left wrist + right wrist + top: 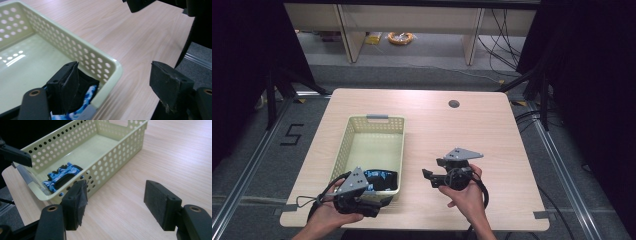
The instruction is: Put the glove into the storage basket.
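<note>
A blue-and-black patterned object lies in the near end of my pale green basket. My left gripper, jaws apart, straddles the basket's near corner. At three o'clock, my right gripper hovers open over the wooden table.

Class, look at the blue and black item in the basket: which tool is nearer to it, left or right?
Left. The left tool hangs over the blue and black item; the right tool sits outside the basket.
</note>
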The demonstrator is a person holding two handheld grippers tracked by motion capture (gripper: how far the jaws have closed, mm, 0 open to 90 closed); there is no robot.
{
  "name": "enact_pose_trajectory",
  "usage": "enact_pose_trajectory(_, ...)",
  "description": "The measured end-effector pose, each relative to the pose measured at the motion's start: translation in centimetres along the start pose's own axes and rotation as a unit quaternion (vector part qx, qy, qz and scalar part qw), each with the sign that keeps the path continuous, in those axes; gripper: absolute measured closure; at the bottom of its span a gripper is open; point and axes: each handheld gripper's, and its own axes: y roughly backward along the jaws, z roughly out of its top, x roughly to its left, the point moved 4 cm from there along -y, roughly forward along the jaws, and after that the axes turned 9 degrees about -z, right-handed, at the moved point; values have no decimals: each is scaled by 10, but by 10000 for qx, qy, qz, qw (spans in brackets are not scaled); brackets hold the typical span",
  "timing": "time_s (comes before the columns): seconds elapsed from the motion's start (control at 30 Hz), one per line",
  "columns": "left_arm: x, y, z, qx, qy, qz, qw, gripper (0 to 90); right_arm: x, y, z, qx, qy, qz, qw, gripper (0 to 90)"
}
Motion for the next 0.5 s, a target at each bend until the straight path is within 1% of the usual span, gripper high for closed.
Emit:
enact_pose_trajectory(0.03,-1,-1,0,64,-55,-25,10000,229,-3,1,-1,-81,-5,50,10000,363)
enact_pose_trajectory(0.07,-3,-2,0,91,-21,-23,10000,230,-4,3,-3,-107,-21,41,9999,362)
enact_pose_trajectory(0.1,-4,-5,0,89,-102,-108,9999,229,-6,5,-4,-120,-41,40,9999,362)
enact_pose_trajectory(0.13,-6,-6,0,101,-19,-88,9999,230,-7,10,-6,-81,-150,-5,9999,362)
enact_pose_trajectory(0.17,-7,-8,0,65,-71,-136,9999,229,-8,11,-7,-148,-141,4,9998,362)
enact_pose_trajectory(0.2,-8,-9,0,88,-79,-118,9999,230,-10,14,-9,-129,-217,8,9997,362)
enact_pose_trajectory(0.23,-8,-11,0,73,-58,-160,9998,230,-13,15,-10,-168,-121,-7,9998,362)
enact_pose_trajectory(0.27,-8,-12,0,83,-93,-196,9997,230,-14,17,-12,-169,-114,-7,9998,362)
enact_pose_trajectory(0.3,-9,-13,0,74,-77,-159,9998,230,-15,18,-13,-185,-127,-19,9997,362)
enact_pose_trajectory(0.33,-10,-14,0,88,-52,-239,9997,229,-16,20,-16,-163,-118,-54,9998,361)
enact_pose_trajectory(0.37,-9,-15,0,86,-131,-252,9996,229,-16,22,-18,-174,-172,-50,9997,361)
enact_pose_trajectory(0.4,-12,-15,0,51,-48,-232,9997,230,-17,23,-20,-189,-164,-40,9997,361)
enact_pose_trajectory(0.43,-13,-16,1,-21,-84,-231,9997,230,-18,24,-22,-197,-135,-45,9997,361)
enact_pose_trajectory(0.47,-14,-16,1,16,-22,-214,9998,230,-19,25,-24,-180,-116,-42,9998,361)
enact_pose_trajectory(0.5,-14,-15,1,50,-141,-205,9997,229,-18,26,-26,-138,-242,-62,9996,361)
